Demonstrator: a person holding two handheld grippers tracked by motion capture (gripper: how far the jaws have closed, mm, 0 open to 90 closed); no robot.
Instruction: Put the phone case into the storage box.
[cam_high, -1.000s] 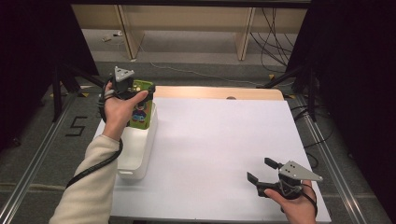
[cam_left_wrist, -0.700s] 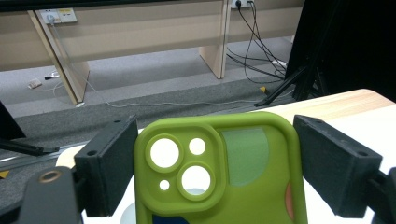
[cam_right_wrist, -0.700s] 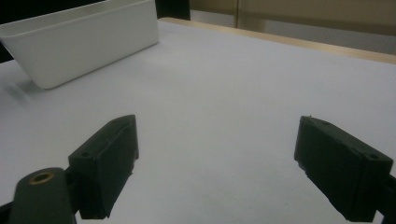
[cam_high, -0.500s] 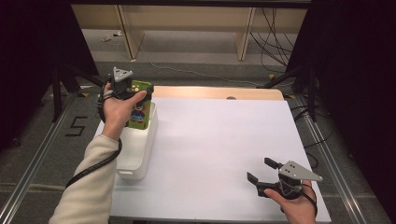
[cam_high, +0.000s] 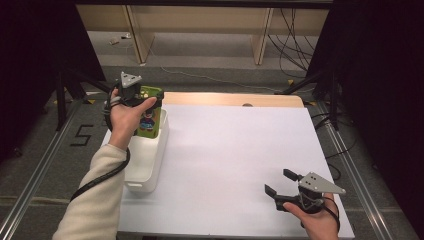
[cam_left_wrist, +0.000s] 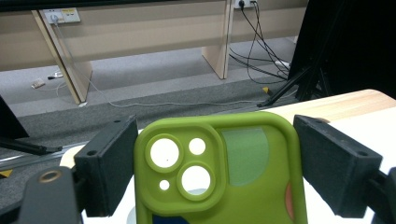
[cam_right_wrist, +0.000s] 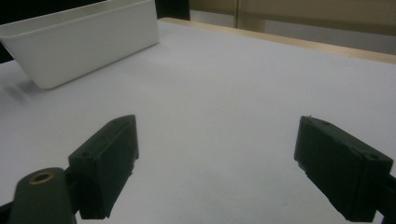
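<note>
Nothing has moved. Left tongs (cam_left_wrist: 217, 163) clamp a green phone case (cam_left_wrist: 219, 172) with camera cutouts at the tabletop's (cam_high: 235, 150) far-left corner; right tongs (cam_high: 280, 182) gape wide, empty.

1. The tub (cam_high: 145, 165) sits on the table's (cam_high: 235, 150) left edge
2. The phone case (cam_high: 149, 119) stands over the tub's far end
3. The right gripper (cam_high: 280, 182) hovers at the near right corner
</note>
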